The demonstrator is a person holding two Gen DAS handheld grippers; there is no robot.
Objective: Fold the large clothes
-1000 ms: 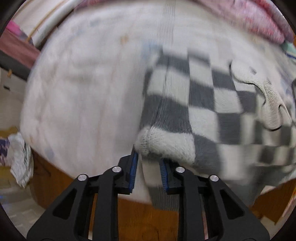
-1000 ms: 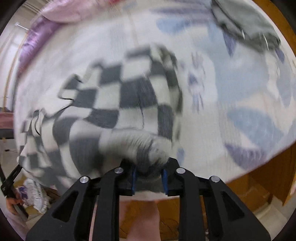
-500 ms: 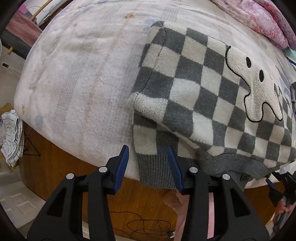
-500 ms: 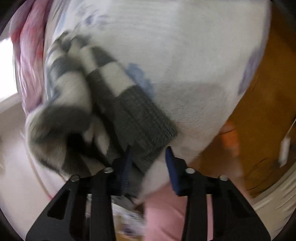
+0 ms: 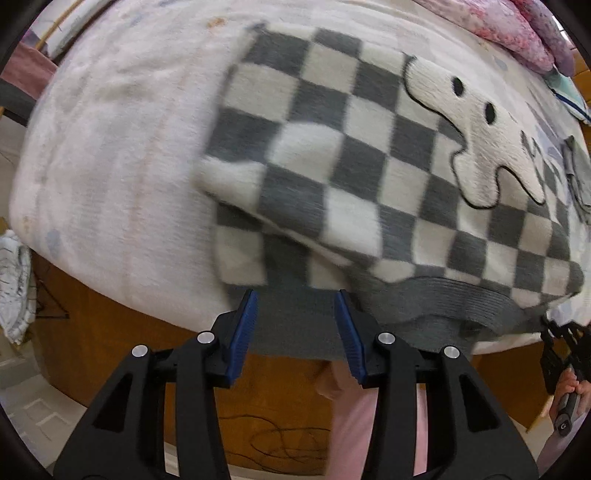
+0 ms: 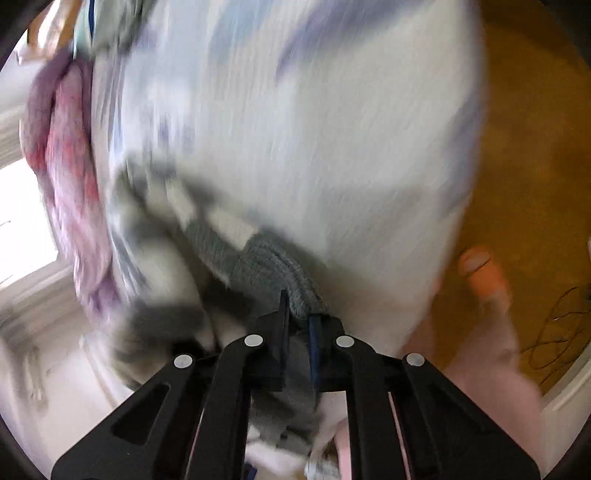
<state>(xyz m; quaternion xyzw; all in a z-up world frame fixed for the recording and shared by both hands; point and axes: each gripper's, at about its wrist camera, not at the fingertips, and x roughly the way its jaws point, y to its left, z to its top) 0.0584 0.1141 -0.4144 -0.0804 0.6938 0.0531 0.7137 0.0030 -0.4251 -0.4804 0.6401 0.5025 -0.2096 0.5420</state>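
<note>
A grey-and-white checked sweater (image 5: 369,166) with a white ghost patch (image 5: 480,140) lies on the bed's white blanket (image 5: 122,166), one side folded over. Its grey ribbed hem (image 5: 295,321) hangs at the bed's near edge. My left gripper (image 5: 297,328) points down over that hem, open, and the blue pads (image 5: 243,332) straddle the ribbing. In the blurred right wrist view, my right gripper (image 6: 299,319) is closing, and its jaws pinch the ribbed hem (image 6: 273,269) at the blanket's edge (image 6: 332,147).
A pink quilt (image 5: 517,33) lies at the bed's far side and a grey garment (image 5: 580,173) at its right. Below the bed are a wooden floor with cables (image 5: 280,439), the person's pink trouser legs (image 5: 351,424), an orange slipper (image 6: 484,269) and a white cloth pile (image 5: 14,288).
My left gripper let go of the sweater's folded edge, opened and drew back to the hem. My right gripper rolled over, dropped to the bed's edge and closed on the ribbed hem.
</note>
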